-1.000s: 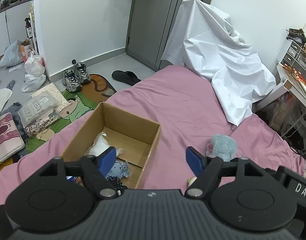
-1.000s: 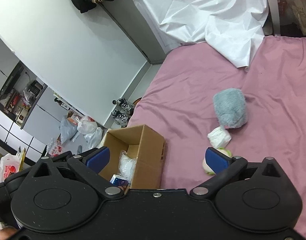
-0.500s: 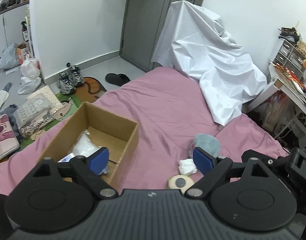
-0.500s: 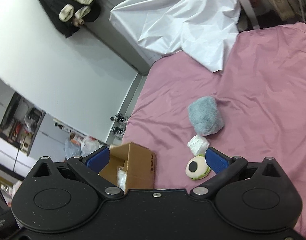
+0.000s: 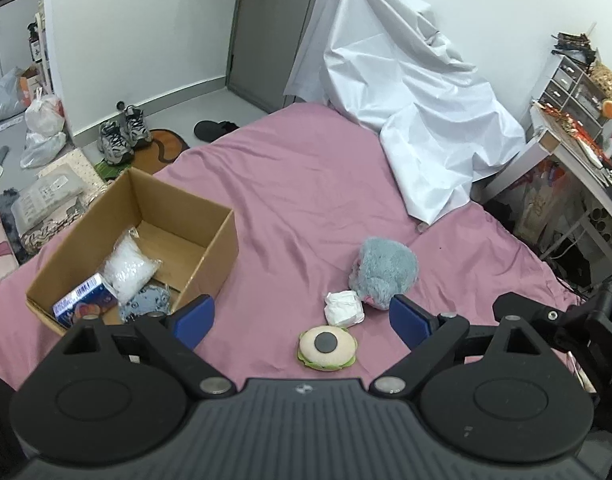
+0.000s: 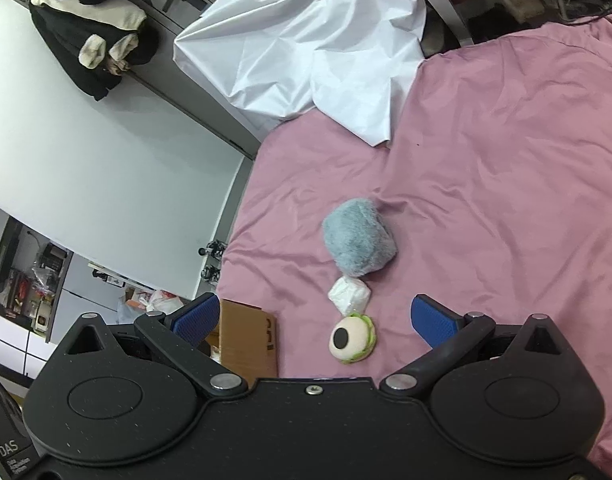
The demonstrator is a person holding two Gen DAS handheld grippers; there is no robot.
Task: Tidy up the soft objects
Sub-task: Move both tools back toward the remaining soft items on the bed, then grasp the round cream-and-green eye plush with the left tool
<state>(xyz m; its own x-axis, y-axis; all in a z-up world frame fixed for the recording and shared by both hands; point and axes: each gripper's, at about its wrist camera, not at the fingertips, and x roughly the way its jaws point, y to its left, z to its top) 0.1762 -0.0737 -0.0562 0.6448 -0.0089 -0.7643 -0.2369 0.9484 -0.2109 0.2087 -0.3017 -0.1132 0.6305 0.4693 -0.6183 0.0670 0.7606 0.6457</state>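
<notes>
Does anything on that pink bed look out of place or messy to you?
Three soft things lie loose on the bed outside the cardboard box: a grey-blue plush, a white wad and a burger-shaped toy. Nothing looks spilled or damaged.

Three soft items lie in a short row on the pink bed sheet (image 5: 306, 184), to the right of the box. Grey-blue fuzzy plush (image 5: 384, 270), lumpy, on its side. White crumpled wad (image 5: 343, 308) touching the plush's near edge. Round cream burger-shaped plush (image 5: 327, 347) w/ dark centre disc & green rim, flat, just beside the wad. Open cardboard box (image 5: 222, 240) holds a white fluffy bag (image 5: 128, 268), blue-grey patterned fabric (image 5: 146, 300) & a blue packet (image 5: 84, 300).
</notes>
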